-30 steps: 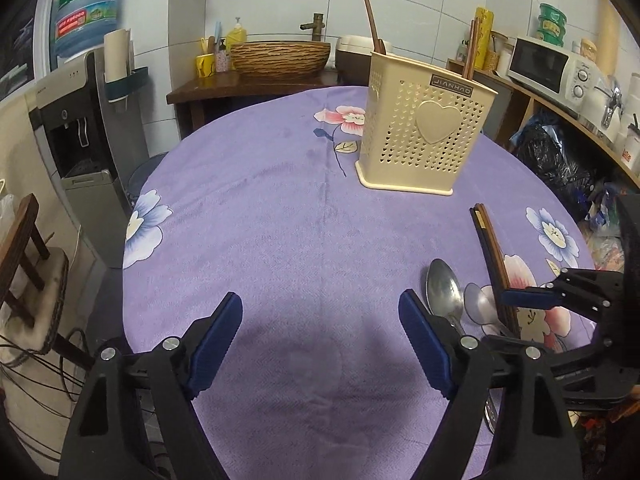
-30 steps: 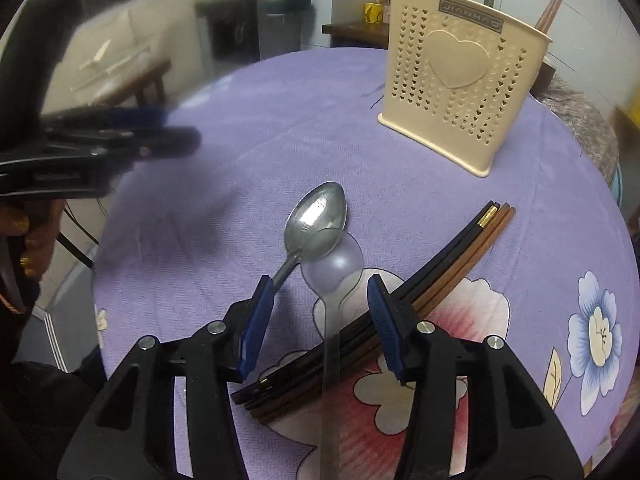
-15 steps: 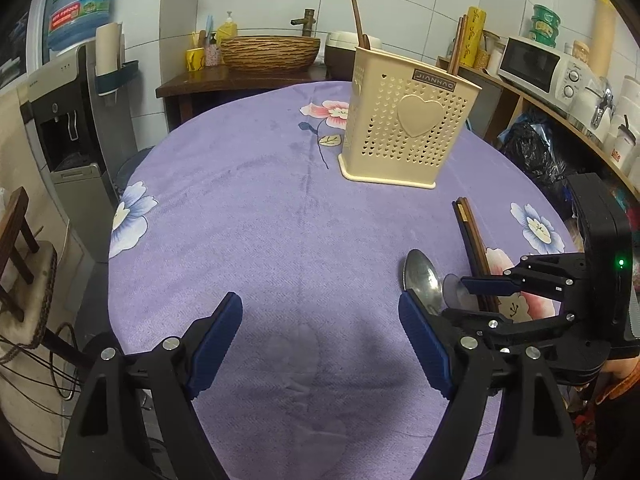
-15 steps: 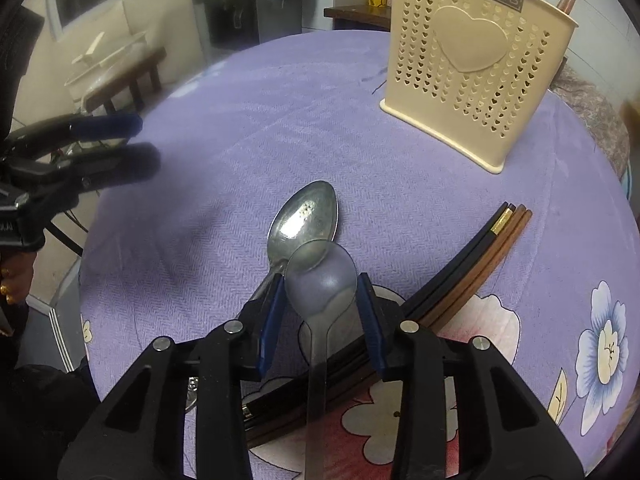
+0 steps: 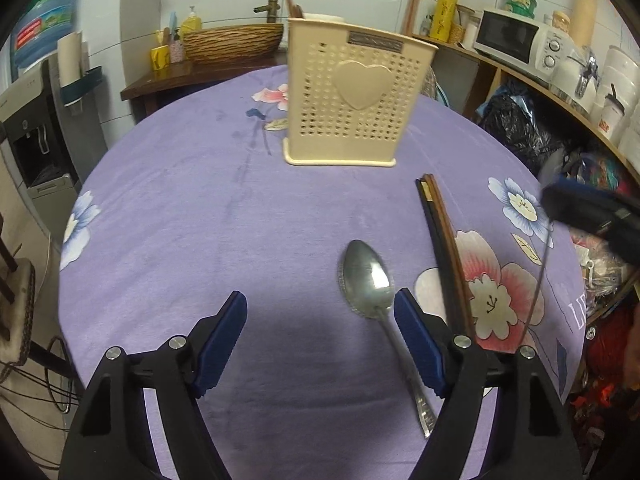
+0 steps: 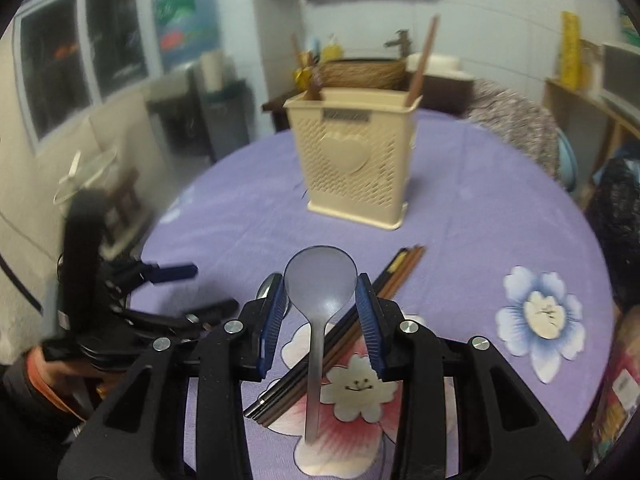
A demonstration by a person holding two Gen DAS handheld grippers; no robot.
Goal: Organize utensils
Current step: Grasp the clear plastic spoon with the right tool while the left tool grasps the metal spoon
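My right gripper (image 6: 321, 312) is shut on a clear plastic spoon (image 6: 320, 280), gripping its bowl and holding it above the table. My left gripper (image 5: 320, 328) is open and empty, low over the purple cloth. A metal spoon (image 5: 370, 280) lies just inside its right finger. A bundle of dark chopsticks (image 5: 442, 240) lies to the right of it and also shows in the right wrist view (image 6: 352, 320). The cream utensil holder (image 5: 352, 92) with a heart stands upright at the far middle, with chopsticks in it; it also shows in the right wrist view (image 6: 352, 160).
The round table (image 5: 200, 200) has a purple flowered cloth. A wooden chair (image 5: 12, 320) stands at the left edge. Shelves with a microwave (image 5: 516, 40) and black bags (image 5: 516, 124) lie to the right. A water dispenser (image 5: 36, 120) stands at the far left.
My right gripper closed on the clear spoon and lifted it off the table, tilting up toward the holder. My left gripper moved right, closer to the metal spoon.
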